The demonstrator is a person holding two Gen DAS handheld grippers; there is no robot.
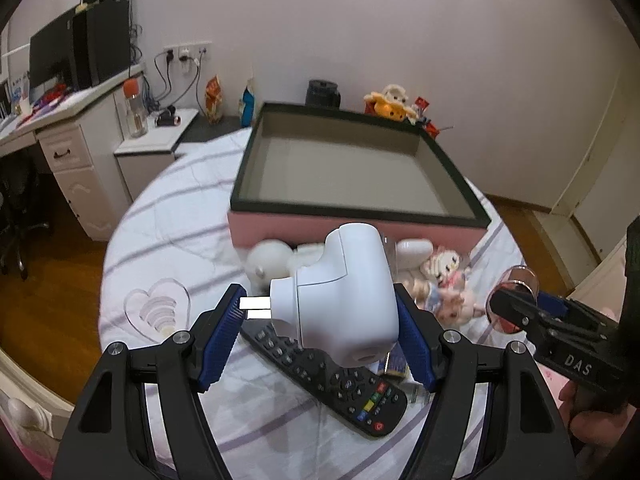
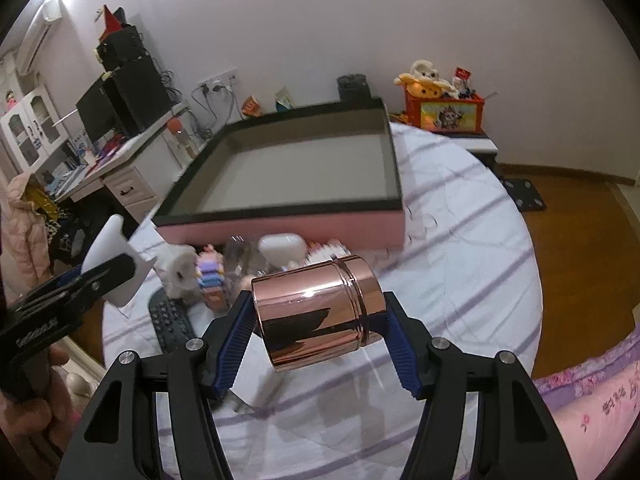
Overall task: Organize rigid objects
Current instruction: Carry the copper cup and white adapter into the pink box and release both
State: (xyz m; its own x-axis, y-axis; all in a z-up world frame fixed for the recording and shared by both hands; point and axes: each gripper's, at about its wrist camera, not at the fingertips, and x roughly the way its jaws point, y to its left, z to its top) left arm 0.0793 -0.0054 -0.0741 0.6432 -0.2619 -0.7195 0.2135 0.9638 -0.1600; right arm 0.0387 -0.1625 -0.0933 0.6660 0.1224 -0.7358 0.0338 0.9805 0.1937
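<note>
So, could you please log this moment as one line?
left gripper: shut on plug | right gripper: shut on tin | both held above bed | box: empty | remote: on bed

Left gripper [image 1: 320, 316]: black frame, blue ribbed pads [image 1: 222, 340]; jaws closed partway, clamping a white plug adapter [image 1: 344, 300] between the pads, its two prongs pointing toward the left pad. Held raised, pointing forward and slightly down. Seen from the right wrist view, it enters from the left edge, with a hand [image 2: 36, 396] wrapped round its grip.

Right gripper [image 2: 316, 320]: same build, blue ribbed pads [image 2: 404, 352]; jaws closed partway on a rose-gold canister [image 2: 316, 312], gripped across its two ends and lying sideways. Held raised. Seen from the left wrist view, it enters from the right edge, fingers [image 1: 588, 420] of the holding hand visible beneath its body.
</note>
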